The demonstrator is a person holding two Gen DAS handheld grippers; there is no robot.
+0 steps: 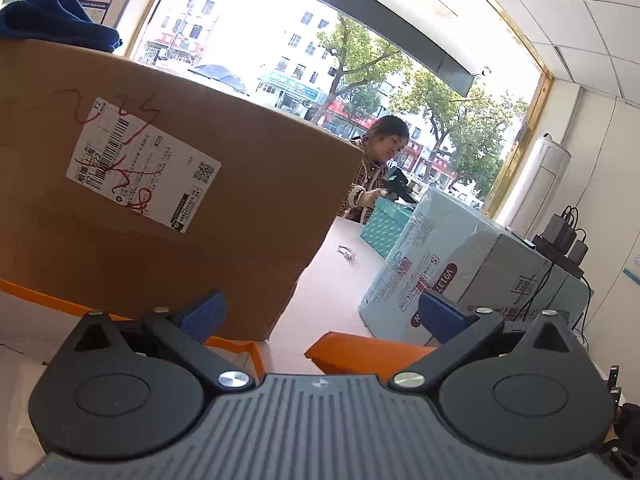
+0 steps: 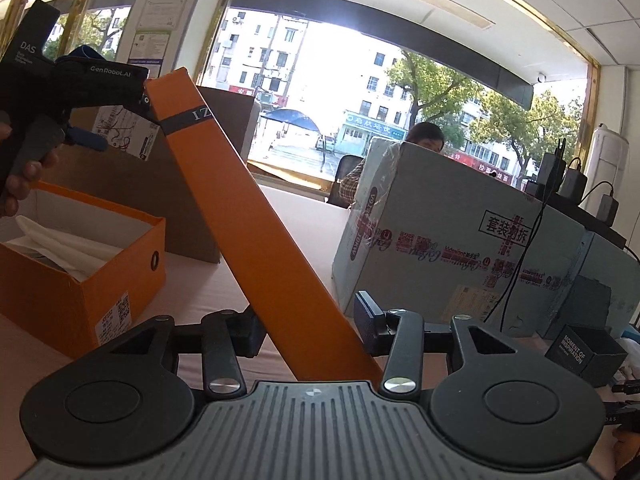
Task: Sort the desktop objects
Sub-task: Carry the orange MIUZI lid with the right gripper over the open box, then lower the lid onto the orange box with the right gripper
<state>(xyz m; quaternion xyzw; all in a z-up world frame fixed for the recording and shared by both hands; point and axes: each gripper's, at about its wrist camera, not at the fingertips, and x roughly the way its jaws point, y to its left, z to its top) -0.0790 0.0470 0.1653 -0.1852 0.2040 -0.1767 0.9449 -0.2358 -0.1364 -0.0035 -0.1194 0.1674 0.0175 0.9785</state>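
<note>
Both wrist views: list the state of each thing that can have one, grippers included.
orange shoe box: open, lid off, white paper inside.
orange lid: tilted, lifted off the box, held by the right gripper.
right gripper: shut on the lid's lower end.
left gripper: open, fingers apart, holding nothing.
brown carton: closed, blue cloth on top.
light blue carton: closed, taped.

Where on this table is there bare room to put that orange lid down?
A bare strip of table runs between the big brown carton and the pale blue carton. Nearer, it is crowded by the open orange box and the orange lid.
</note>
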